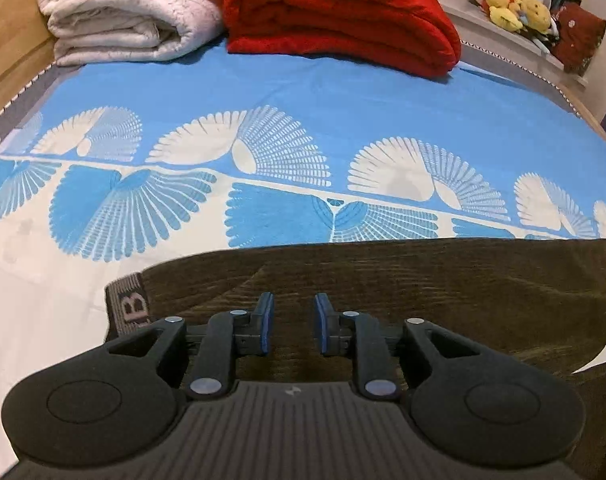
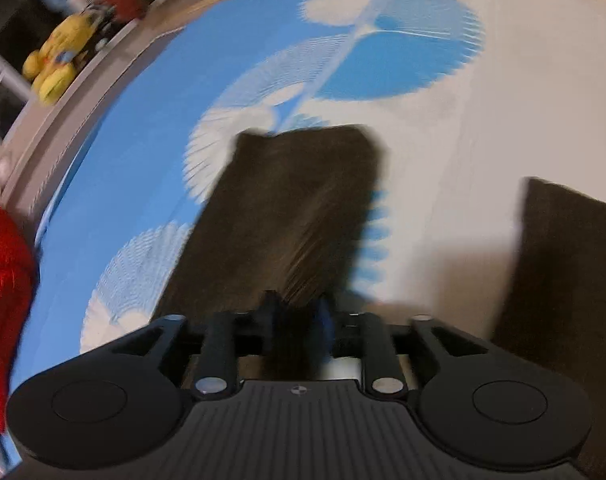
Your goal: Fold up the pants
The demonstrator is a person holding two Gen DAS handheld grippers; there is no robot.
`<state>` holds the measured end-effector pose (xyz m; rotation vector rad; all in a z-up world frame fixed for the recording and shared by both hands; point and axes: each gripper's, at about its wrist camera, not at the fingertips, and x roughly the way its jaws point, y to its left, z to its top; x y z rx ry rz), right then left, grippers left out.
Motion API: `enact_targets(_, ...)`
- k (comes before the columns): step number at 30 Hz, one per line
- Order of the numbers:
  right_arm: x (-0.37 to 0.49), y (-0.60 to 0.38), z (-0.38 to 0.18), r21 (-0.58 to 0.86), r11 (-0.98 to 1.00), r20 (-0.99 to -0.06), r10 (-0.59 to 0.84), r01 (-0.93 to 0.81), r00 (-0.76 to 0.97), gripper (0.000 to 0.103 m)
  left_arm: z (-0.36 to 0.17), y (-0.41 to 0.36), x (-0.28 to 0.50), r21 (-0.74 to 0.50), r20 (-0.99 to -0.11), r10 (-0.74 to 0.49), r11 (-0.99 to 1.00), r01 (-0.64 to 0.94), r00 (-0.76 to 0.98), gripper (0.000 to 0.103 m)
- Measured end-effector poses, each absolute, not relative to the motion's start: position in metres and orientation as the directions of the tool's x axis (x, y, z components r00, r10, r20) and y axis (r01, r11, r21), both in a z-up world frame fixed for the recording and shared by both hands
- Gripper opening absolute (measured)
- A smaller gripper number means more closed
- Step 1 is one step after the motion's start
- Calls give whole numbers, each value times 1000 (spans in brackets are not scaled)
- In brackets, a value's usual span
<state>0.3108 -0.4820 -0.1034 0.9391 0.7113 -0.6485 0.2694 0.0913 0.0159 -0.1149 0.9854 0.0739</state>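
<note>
Dark brown corduroy pants (image 1: 383, 280) lie flat on the blue and white bed cover (image 1: 263, 92), the waistband with a lettered label (image 1: 129, 306) at the left. My left gripper (image 1: 294, 312) hovers just over the pants near the waistband, jaws open with a gap and nothing between them. In the blurred right wrist view my right gripper (image 2: 297, 312) is shut on a pant leg (image 2: 295, 200), which hangs away from it above the bed. Another part of the pants (image 2: 571, 264) lies at the right.
A folded white blanket (image 1: 131, 12) and a folded red blanket (image 1: 343, 16) lie at the far end of the bed. A shelf with yellow plush toys (image 1: 515, 4) stands beyond the bed's right edge; they also show in the right wrist view (image 2: 59, 60).
</note>
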Motion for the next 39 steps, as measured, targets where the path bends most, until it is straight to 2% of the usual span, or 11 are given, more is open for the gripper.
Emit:
enact_targets(5,261,-534,-83,461,462,-705,-327,758,629,34,20,108,270,-60,-830,37,986,-154,557,26)
enact_targets(12,277,-532,-132,525,546,-759,-46,653,649,35,22,99,271,-40,-830,47,989,-143,556,27)
enact_targets(20,319,-510,-138,519,533,-716,-155,668,681,34,16,95,266,2,-835,76,991,-135,544,28)
enact_targets(22,323,-506,-119,569,535,-632,-203,625,748,33,15,99,266,10,-836,85,990,-141,542,28)
enact_targets(24,337,-483,-94,535,740,-462,-147,407,875,33,13,103,267,10,-839,93,988,-154,537,28)
enact_targets(25,343,-474,-91,489,786,-456,-140,378,879,33,12,106,268,9,-842,94,987,-160,531,28)
enact_targets(30,345,-494,-137,525,604,-645,-176,599,743,37,13,106,270,9,-838,88,989,-148,538,28)
enact_targets(32,344,-501,-144,580,577,-625,-136,574,769,39,13,104,271,12,-838,86,990,-138,540,28)
enact_targets(35,350,-505,-146,632,558,-601,-85,537,795,54,11,101,272,20,-841,81,993,-120,535,28)
enact_targets(38,359,-498,-147,628,580,-595,-71,519,800,53,11,104,271,23,-840,84,993,-120,535,28)
enact_targets(39,359,-495,-145,618,589,-598,-78,521,798,46,11,105,271,21,-840,85,992,-125,536,28)
